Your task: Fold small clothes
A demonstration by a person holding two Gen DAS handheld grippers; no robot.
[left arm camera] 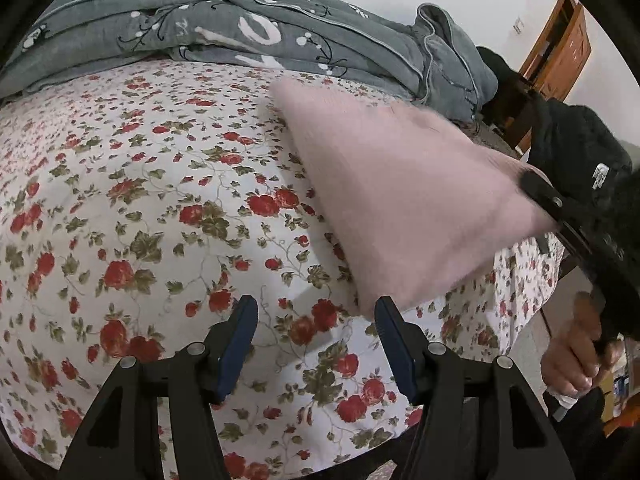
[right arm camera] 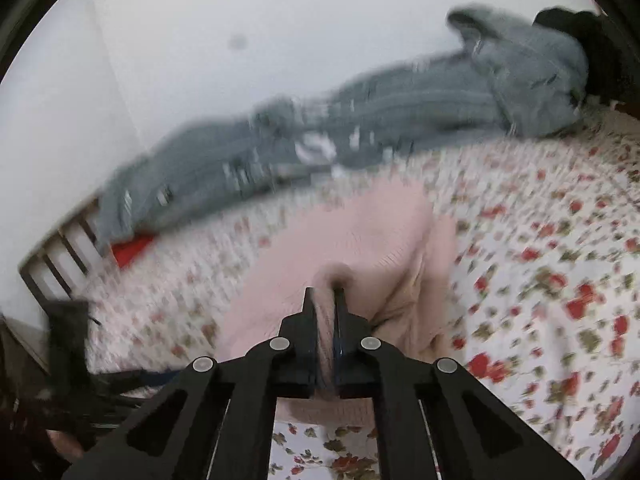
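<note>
- One piece of clothing in play: a pink knit garment (left arm camera: pixel 404 200), fuzzy-looking and blurred in both views. It's lifted off the bed on its right side and hangs down toward the floral sheet (left arm camera: pixel 140 200), toward the right part of the bed.
- Right gripper (right arm camera: pixel 327 316): jaws squeezed nearly together with a bunched fold of the pink knit pinched between them. In the left wrist view you can see this gripper at the right edge, with the cloth trailing away from it to the left.
- Left gripper (left arm camera: pixel 316 344): jaws spread wide, nothing between them. It sits over the near part of the sheet; the lower corner of the pink garment is just beside the right finger (left arm camera: pixel 394 344), can't tell if it actually touches.
- One bare hand (left arm camera: pixel 572 360) shows at the right edge, wrapped around the handle of the right gripper.
- One grey quilt (left arm camera: pixel 240 24) with white print is bunched along the far side of the bed against the wall.
- One wooden door (left arm camera: pixel 560 40) at far right.
- Something small and red (right arm camera: pixel 132 250) sits at the far left of the bed, near the slatted wooden bed frame (right arm camera: pixel 60 256); too blurry to say what.
</note>
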